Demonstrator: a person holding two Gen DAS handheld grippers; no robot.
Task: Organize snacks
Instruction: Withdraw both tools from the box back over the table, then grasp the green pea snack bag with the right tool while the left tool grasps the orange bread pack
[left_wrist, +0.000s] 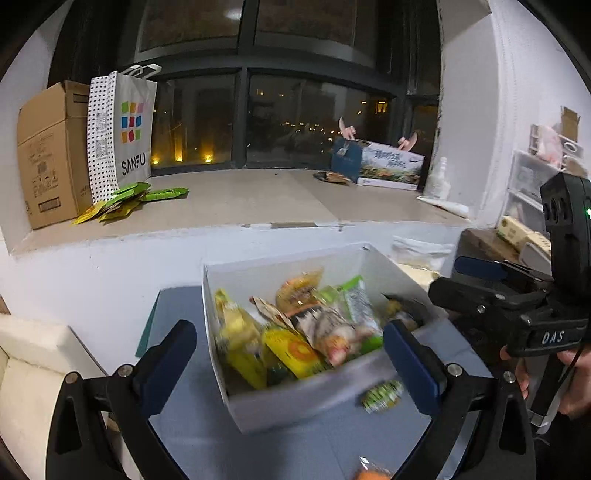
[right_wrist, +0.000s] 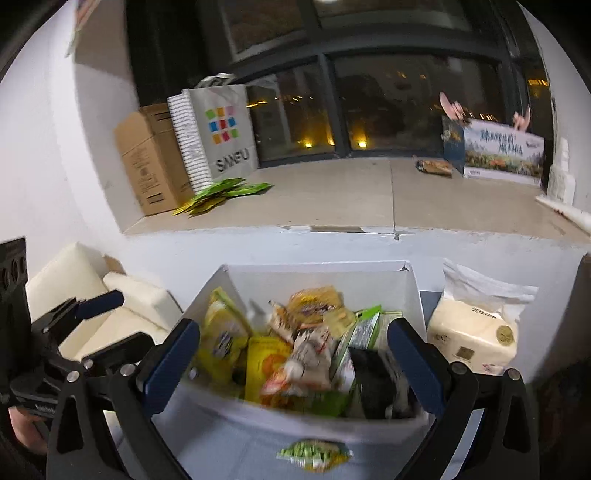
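Many crinkly snack packets (right_wrist: 295, 347) fill the open white cardboard box (right_wrist: 369, 280) on my grey tabletop (left_wrist: 177, 306). One small green sachet (right_wrist: 314, 455) lies outside, seemingly touching its near wall. My right gripper (right_wrist: 293, 360) hangs over the box with jaws spread, empty; my left gripper (left_wrist: 290, 360) likewise, spread wide. Just right sits a cream tissue pack (right_wrist: 476, 339).
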